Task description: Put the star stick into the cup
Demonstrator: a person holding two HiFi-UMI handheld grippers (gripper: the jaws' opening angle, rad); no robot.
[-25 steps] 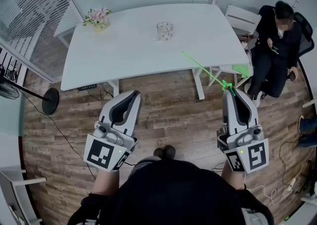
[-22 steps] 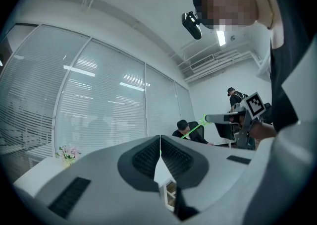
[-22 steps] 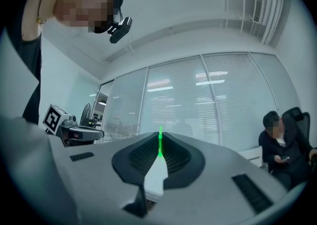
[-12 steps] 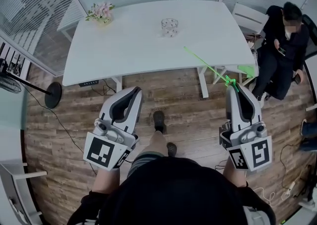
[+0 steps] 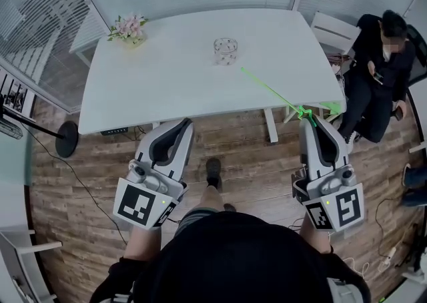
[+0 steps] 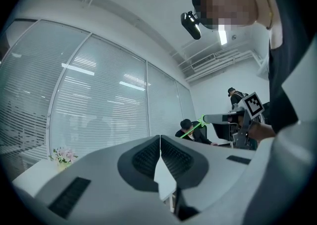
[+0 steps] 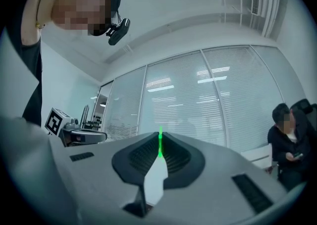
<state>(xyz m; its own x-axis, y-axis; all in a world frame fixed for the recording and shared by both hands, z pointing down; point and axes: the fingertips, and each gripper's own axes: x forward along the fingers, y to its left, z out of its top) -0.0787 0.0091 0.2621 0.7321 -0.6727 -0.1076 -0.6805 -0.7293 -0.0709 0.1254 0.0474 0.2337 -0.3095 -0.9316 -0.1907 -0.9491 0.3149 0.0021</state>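
The star stick (image 5: 277,93) is a thin bright green rod. My right gripper (image 5: 309,121) is shut on its star end, and the rod slants up and left over the front edge of the white table (image 5: 167,88). In the right gripper view the star stick (image 7: 160,145) shows as a green line pinched between the closed pads. The clear patterned cup (image 5: 225,50) stands upright near the table's middle, well beyond the rod's tip. My left gripper (image 5: 183,124) hangs over the wooden floor in front of the table; my left gripper (image 6: 159,142) is shut with nothing in it.
A pot of pink flowers (image 5: 128,28) sits at the table's far left corner. A person in black (image 5: 381,61) sits to the right by a white chair (image 5: 331,27). A round stand base (image 5: 67,140) and cables lie on the floor at the left. Glass walls with blinds stand behind the table.
The view has shifted slightly as the holder steps toward the table; a foot has moved forward on the floor. Both grippers keep their pose, and the stick stays gripped.
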